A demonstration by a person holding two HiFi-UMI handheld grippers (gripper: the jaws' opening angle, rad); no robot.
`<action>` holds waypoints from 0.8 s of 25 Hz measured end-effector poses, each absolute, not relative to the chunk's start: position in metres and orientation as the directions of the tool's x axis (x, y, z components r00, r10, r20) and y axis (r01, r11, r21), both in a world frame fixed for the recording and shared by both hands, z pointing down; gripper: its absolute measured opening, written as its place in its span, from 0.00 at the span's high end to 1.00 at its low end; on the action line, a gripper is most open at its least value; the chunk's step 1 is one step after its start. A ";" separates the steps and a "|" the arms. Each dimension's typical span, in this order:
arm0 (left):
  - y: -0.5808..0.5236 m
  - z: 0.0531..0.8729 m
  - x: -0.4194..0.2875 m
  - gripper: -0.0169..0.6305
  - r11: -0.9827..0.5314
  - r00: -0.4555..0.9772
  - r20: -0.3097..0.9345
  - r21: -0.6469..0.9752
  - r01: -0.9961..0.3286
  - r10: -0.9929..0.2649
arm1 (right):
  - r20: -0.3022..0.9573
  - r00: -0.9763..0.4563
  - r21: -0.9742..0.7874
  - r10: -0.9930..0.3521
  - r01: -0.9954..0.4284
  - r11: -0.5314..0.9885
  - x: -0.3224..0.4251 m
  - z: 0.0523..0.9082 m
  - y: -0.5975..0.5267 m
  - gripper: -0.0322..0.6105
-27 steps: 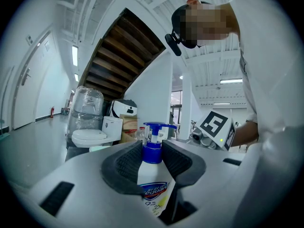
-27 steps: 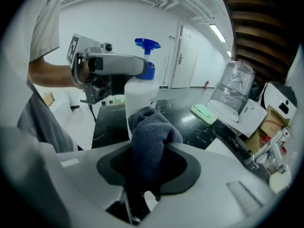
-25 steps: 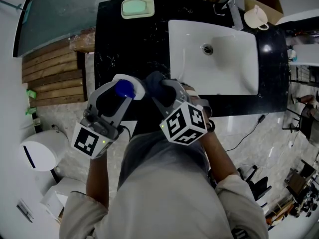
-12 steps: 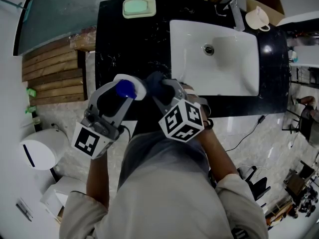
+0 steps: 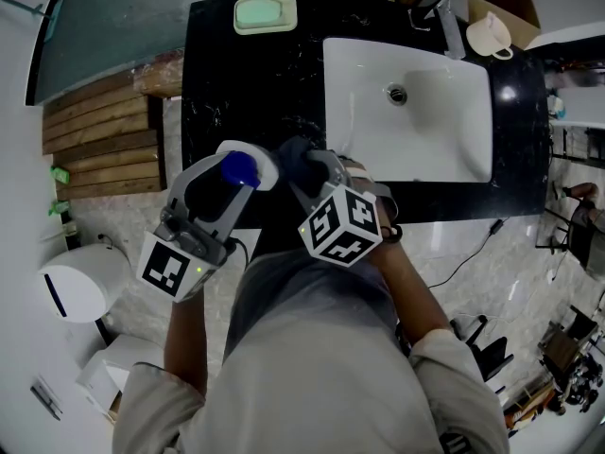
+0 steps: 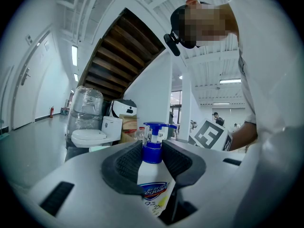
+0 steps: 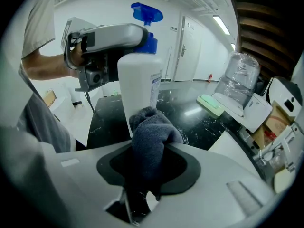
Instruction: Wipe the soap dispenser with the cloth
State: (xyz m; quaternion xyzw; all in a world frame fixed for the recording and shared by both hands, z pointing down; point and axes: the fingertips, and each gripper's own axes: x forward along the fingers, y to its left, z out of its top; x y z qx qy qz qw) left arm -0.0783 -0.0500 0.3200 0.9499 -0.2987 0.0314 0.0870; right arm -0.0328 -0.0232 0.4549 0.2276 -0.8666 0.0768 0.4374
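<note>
Gripping soap dispenser [image 6: 153,186] in left gripper [image 6: 153,150] jaws | right gripper [image 7: 149,161] jaws clamp cloth [image 7: 151,127], seemingly touching it | sink [image 5: 444,112] beyond.

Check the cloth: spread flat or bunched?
Bunched: the cloth bulges as a wad between the jaws of the right gripper, against the soap dispenser.

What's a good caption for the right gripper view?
Right gripper presses a grey cloth against the soap dispenser that the left gripper holds.

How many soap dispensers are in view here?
1: the white plastic soap dispenser with blue pump, clamped in the left tongs; the right tongs hold a dark grey cloth by its base. No others visible.
</note>
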 end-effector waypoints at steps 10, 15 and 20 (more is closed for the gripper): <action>-0.049 0.320 -0.078 0.78 -0.803 0.816 0.111 0.147 -0.577 -0.567 | 0.808 -0.502 0.059 -0.310 -0.454 0.889 -0.033 0.464 -0.021 0.77; -0.050 0.319 -0.077 0.78 -0.803 0.816 0.109 0.144 -0.578 -0.568 | 0.806 -0.505 0.048 -0.307 -0.461 0.886 -0.033 0.466 -0.021 0.76; -0.052 0.319 -0.078 0.78 -0.794 0.808 0.103 0.146 -0.590 -0.581 | 0.787 -0.525 0.046 -0.326 -0.477 0.878 -0.032 0.462 -0.023 0.76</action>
